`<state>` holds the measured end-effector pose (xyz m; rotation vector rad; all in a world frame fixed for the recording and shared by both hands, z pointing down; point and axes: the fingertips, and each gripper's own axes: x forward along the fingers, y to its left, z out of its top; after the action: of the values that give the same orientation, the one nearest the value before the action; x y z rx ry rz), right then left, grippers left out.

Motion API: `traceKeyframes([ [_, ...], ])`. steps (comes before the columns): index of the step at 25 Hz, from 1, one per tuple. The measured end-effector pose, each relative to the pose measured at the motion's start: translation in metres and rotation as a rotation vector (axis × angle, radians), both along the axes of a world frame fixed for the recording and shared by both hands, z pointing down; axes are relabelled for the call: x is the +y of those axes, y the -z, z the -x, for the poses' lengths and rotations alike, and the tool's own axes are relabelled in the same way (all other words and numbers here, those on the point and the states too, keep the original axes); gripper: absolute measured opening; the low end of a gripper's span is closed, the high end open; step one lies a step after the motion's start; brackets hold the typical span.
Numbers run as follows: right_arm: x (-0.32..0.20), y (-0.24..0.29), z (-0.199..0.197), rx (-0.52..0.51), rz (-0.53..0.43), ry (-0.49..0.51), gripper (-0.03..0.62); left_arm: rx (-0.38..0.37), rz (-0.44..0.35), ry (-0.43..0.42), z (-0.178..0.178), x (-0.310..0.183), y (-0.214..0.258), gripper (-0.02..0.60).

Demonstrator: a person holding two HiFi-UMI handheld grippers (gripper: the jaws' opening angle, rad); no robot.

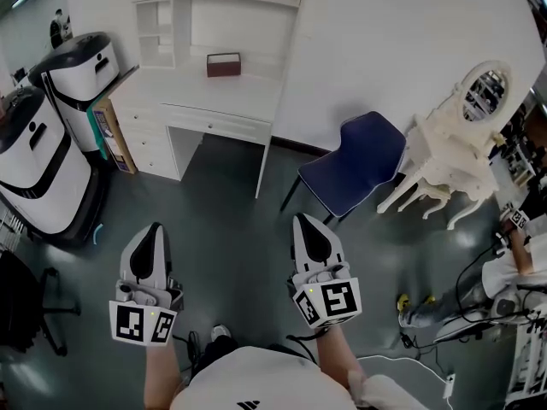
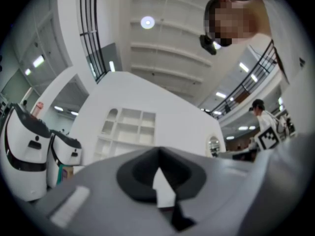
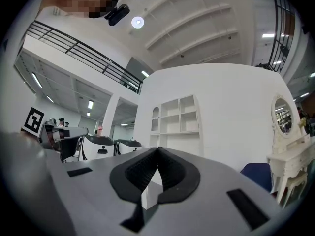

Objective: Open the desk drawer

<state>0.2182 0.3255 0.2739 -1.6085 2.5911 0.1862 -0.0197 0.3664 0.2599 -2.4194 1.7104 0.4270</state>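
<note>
While both grippers are hovering low over the dark floor (image 1: 231, 203), well apart from the furniture, the white desk (image 1: 184, 88) is standing against the far wall, and its drawer (image 1: 218, 124) is sitting just under the desktop, shut flush with the front. The left gripper (image 1: 152, 233) is pointing toward the desk with its jaws pressed together, tips meeting and nothing between them. The right gripper (image 1: 308, 225) is pointing the same way beside it, its jaws likewise meeting at the tips and holding nothing. A small dark red box (image 1: 223, 64) is resting on the desktop. A blue chair (image 1: 359, 161) is standing to the desk's right, near a white dressing table (image 1: 444, 156) with an oval mirror, and two white robots (image 1: 81, 75) are standing at the desk's left.
</note>
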Motion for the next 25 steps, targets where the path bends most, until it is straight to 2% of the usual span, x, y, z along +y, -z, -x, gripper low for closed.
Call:
traceKeyframes([
  [13, -0.021, -0.004, 0.059, -0.046, -0.012, -0.015, 0.002, -0.035, -0.010, -0.021, 0.062, -0.022, -0.002, 0.005],
  [17, -0.024, -0.006, 0.077, -0.025, -0.008, -0.012, 0.002, -0.018, -0.030, -0.025, 0.079, -0.027, 0.002, 0.005],
  [25, -0.051, -0.013, 0.074, -0.024, 0.021, -0.044, 0.002, -0.006, 0.004, -0.050, 0.082, -0.054, -0.012, 0.005],
])
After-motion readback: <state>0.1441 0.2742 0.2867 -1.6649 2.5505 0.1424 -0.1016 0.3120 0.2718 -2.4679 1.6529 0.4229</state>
